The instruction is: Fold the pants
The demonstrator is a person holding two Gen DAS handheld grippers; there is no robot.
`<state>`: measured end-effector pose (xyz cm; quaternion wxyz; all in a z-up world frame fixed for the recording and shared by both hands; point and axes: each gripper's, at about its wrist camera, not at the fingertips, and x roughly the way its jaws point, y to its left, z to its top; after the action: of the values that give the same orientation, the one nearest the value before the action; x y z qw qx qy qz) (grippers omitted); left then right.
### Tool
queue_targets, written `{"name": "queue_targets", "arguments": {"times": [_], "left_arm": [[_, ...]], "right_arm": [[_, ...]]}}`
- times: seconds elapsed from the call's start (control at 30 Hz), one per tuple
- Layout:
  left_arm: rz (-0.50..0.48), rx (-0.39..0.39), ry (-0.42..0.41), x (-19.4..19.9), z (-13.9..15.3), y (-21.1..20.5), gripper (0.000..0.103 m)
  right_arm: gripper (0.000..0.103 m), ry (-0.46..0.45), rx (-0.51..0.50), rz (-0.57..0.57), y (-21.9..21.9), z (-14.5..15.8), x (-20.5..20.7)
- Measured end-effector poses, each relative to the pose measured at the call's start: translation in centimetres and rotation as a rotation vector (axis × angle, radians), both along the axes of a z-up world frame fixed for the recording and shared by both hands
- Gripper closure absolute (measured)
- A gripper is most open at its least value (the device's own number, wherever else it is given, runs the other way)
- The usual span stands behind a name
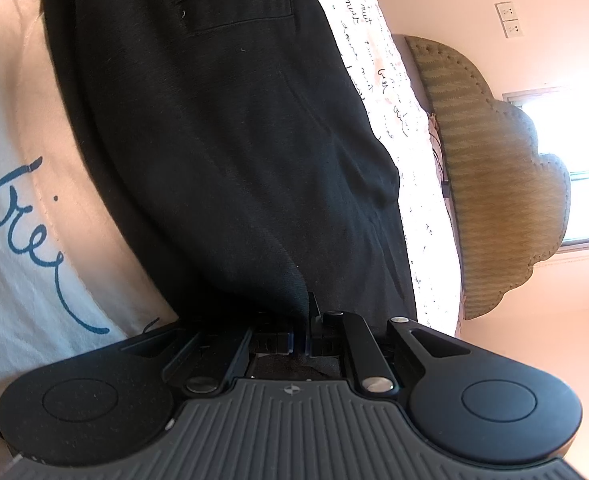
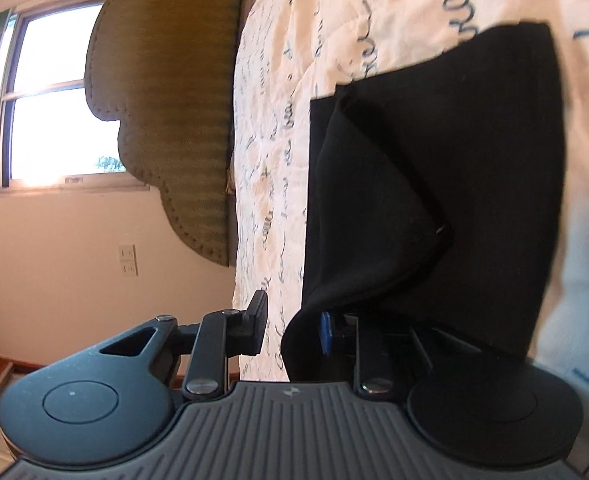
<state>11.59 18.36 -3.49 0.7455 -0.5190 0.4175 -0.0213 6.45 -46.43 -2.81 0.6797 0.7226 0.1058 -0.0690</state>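
On the bed (image 2: 374,8), the pants (image 2: 474,152) lie partly folded; the left gripper (image 1: 300,334) pinches their cloth at six o'clock, the right gripper (image 2: 294,328) stands spread around an edge; further folding remains.

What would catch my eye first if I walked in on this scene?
The black pants dominate, spread across a cream bedspread covered in handwriting print. Behind the bed stands a scalloped, olive headboard beside a bright window. Up close, the left gripper pinches the dark fabric.
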Motion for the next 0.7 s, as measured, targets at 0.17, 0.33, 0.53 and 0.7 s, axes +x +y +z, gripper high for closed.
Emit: {"name": "queue_targets", "arguments": {"times": [0.17,0.33,0.53,0.7], "left_arm": [[-0.003,-0.003,0.001,0.0,0.0,0.0,0.088],[-0.006,-0.004,-0.006,-0.1,-0.1,0.0,0.088],[-0.016,-0.015,-0.007,0.1,-0.2,0.3,0.088],[-0.027,-0.003,-0.007,0.4,-0.1,0.3,0.088]], "right_arm": [[0.077,-0.011,0.002,-0.004,-0.7,0.0,-1.5],[0.095,0.048,0.025,0.006,-1.9,-1.0,-1.6],[0.099,0.123,-0.302,0.038,-2.2,4.1,-1.8],[0.1,0.221,-0.479,0.113,-2.3,6.3,-1.9]]}}
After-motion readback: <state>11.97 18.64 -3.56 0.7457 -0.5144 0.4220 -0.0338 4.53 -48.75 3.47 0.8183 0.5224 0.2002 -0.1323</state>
